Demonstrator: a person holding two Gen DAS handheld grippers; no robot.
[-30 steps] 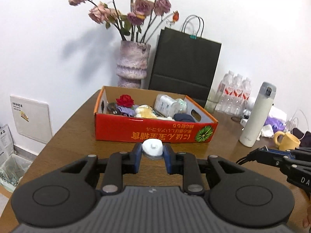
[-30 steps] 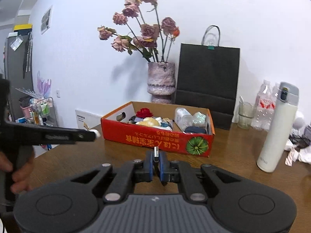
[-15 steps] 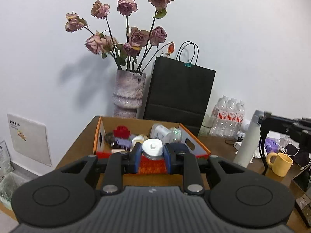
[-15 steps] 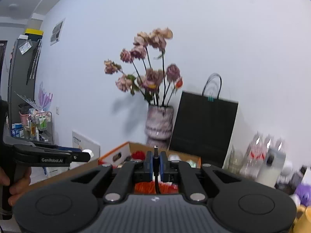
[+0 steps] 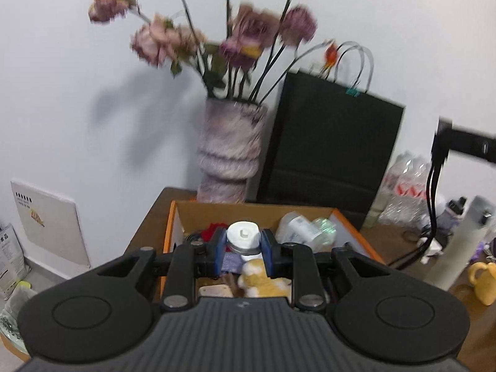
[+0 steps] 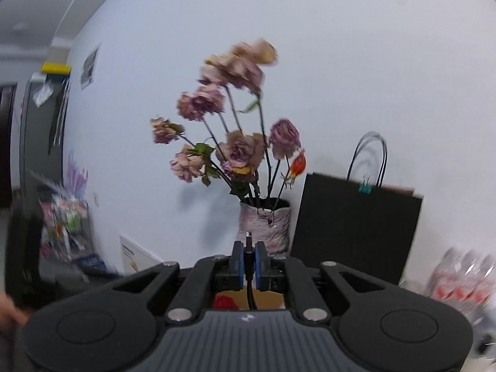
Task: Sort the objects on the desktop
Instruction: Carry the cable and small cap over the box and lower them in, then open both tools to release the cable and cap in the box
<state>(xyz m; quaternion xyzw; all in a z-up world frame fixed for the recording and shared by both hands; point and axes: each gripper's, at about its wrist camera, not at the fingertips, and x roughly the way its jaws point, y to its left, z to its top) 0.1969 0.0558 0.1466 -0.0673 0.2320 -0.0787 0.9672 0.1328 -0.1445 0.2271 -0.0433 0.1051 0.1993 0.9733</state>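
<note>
The left gripper [image 5: 242, 254] is seen with its blue pads part-way apart and pressed against a small white-capped jar [image 5: 242, 238], which is clamped between them and held above the open cardboard box [image 5: 350, 228]. In that box, below the jar, a red item, a purple item, a yellow-and-white plush toy [image 5: 263, 282] and a pale bottle [image 5: 297, 226] are gathered. Behind the box, a mottled vase [image 5: 231, 152] of dried roses is set on the wooden table [image 5: 148, 223], with a black paper bag [image 5: 334, 152] just beside it at the right. Farther right, a pack of water bottles, a white flask [image 5: 465, 241] and a yellow mug [image 5: 485, 282] are visible — motion blur softens them. The right gripper [image 6: 248, 262] is seen with its jaws brought almost together, gripping a thin black cable [image 6: 250, 294] just behind its plug, whose metal tip [image 6: 248, 236] points upward between the pads. The same cable is seen dangling in the left wrist view — from the dark fingers at the right edge.
</note>
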